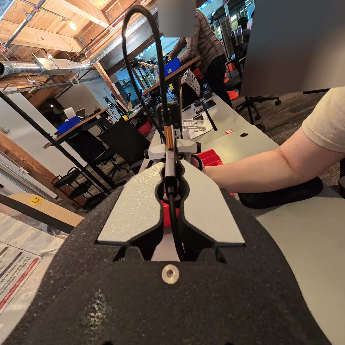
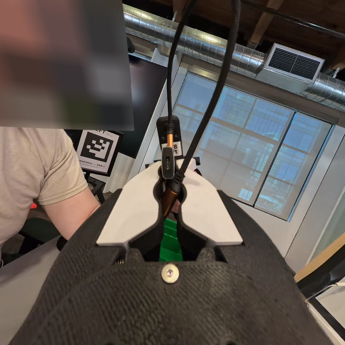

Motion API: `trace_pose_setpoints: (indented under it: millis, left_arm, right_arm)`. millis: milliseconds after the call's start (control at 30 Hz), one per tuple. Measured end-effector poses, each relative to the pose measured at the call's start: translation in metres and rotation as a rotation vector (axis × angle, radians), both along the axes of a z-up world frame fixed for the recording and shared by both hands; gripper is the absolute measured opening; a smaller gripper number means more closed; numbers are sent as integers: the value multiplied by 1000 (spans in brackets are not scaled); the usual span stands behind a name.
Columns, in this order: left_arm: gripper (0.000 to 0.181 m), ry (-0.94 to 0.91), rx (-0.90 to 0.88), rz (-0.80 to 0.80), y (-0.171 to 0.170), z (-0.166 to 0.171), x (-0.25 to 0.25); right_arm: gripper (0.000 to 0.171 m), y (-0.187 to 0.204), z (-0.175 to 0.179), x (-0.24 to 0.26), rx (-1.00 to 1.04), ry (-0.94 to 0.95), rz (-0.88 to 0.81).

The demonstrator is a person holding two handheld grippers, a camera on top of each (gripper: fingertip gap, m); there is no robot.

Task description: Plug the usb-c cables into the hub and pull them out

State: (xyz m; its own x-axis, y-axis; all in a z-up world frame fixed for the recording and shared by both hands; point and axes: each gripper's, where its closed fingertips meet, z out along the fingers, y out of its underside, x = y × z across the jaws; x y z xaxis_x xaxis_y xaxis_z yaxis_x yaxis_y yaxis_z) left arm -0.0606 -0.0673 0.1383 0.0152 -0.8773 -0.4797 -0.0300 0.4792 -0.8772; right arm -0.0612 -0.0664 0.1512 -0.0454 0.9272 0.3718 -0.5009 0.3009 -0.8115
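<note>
An open-plan office-cum-lab in a converted loft: timber beams [image 1: 56, 35] and silver ducts [image 2: 205, 43] fill the upper frame, with desks [image 1: 80, 123], wheeled chairs [image 1: 257, 104] and blue bins [image 1: 171, 68] mid-frame, big windows [image 2: 252, 141] at right.

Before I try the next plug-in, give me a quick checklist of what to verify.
1. Left tool gripping the hub: ok, shut on it.
2. Right tool gripping the held plug: ok, shut on it.
3. End port free: ok, empty and facing the right tool.
4. Held plug aimed at the end port: not ok, its tip points back towards the camera, away from the hub.
5. Second plug seated: cannot tell; it meets the hub's upper side, depth unclear.
6. Cable slack: ok, it loops loosely overhead.
</note>
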Motion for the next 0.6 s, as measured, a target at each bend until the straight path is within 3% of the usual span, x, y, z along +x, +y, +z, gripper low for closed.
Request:
trace_pose_setpoints:
  millis: [167, 267, 400, 500, 600]
  left_arm:
    - [9, -10, 0, 0, 3, -3, 0]
    - [9, 8, 62, 80, 12, -4, -1]
    - [9, -42, 173, 331, 41, 11, -20]
    - [8, -87, 267, 578, 68, 25, -48]
    - [8, -70, 417, 851, 94, 30, -72]
  right_arm:
    - [10, 3, -3, -1, -9, -8, -3]
    - [17, 15, -3, -1, -62, -16, -57]
    - [52, 60, 0, 23, -159, -23, -329]
    - [43, 92, 10, 61, -232, -19, -611]
    - [38, 97, 17, 70, -221, -131, -866]
